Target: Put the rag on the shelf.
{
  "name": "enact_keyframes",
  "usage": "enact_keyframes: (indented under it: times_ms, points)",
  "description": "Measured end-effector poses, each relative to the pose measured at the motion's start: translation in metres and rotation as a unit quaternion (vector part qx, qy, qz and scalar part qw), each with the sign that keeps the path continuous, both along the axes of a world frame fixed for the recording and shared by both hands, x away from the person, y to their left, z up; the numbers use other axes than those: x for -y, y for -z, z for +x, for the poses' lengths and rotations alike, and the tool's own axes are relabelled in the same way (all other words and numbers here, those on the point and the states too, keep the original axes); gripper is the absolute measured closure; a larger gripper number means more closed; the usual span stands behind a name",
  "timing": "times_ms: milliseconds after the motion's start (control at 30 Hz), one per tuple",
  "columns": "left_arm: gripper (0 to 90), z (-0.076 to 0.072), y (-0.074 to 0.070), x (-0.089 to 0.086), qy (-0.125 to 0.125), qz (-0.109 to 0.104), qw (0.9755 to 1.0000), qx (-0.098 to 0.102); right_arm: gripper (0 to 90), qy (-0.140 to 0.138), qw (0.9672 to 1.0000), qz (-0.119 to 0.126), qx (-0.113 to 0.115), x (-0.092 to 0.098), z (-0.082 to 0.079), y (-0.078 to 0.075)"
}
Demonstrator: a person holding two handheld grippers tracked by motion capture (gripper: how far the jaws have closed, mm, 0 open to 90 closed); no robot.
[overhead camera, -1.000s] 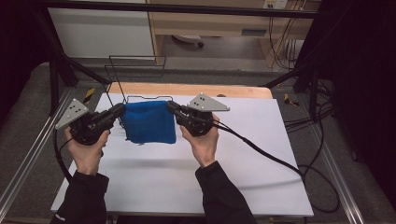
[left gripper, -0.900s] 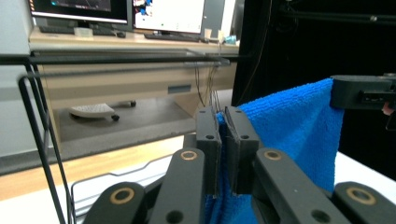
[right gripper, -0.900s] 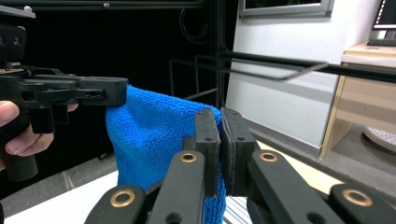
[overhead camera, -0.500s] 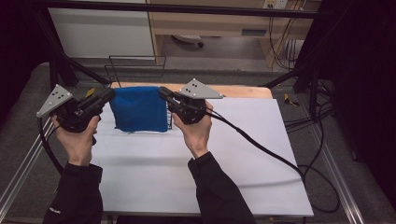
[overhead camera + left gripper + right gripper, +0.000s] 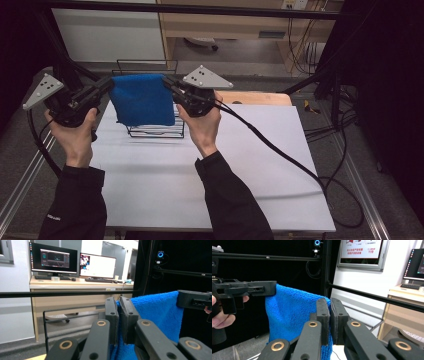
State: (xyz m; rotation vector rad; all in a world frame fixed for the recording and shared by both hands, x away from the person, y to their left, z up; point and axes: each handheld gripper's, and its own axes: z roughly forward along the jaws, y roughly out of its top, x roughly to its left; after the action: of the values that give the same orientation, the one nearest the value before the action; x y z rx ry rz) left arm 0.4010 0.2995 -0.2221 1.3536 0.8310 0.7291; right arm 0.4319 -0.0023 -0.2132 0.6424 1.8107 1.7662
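A blue towel (image 5: 142, 100) hangs stretched in the air between my two grippers, above the far left of the white table (image 5: 200, 175). My left gripper (image 5: 106, 86) is shut on the towel's top left corner, my right gripper (image 5: 167, 82) on its top right corner. In the left gripper view the jaws pinch the towel (image 5: 155, 315) at the left gripper (image 5: 119, 312), and the right gripper's jaw (image 5: 195, 300) shows at the far corner. In the right gripper view the right gripper (image 5: 330, 315) clamps the towel (image 5: 292, 317), with the left gripper (image 5: 244, 291) holding the other corner.
A black wire rack (image 5: 157, 131) stands on the table behind and below the towel. A wooden board (image 5: 260, 97) lies along the table's far edge. A black cable (image 5: 280, 150) trails from the right gripper across the table. A desk with monitors (image 5: 75, 262) stands beyond.
Both grippers have risen with the towel and moved toward the far side; the towel now hangs off the table in front of the wire rack.
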Motion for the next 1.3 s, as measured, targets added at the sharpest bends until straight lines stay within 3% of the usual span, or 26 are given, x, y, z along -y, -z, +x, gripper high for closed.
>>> enact_keyframes:
  times_ms: [1033, 1300]
  points:
    - [85.0, 0.039, -0.047, -0.006, -0.017, -0.013, 0.9997, 0.007, 86.9, 0.026, 0.9993, 0.012, 0.023, -0.016, 0.034, -0.045]
    - [85.1, 0.051, -0.057, -0.008, -0.025, -0.014, 0.9996, 0.002, 86.9, 0.039, 0.9988, 0.002, 0.031, -0.021, 0.047, -0.055]
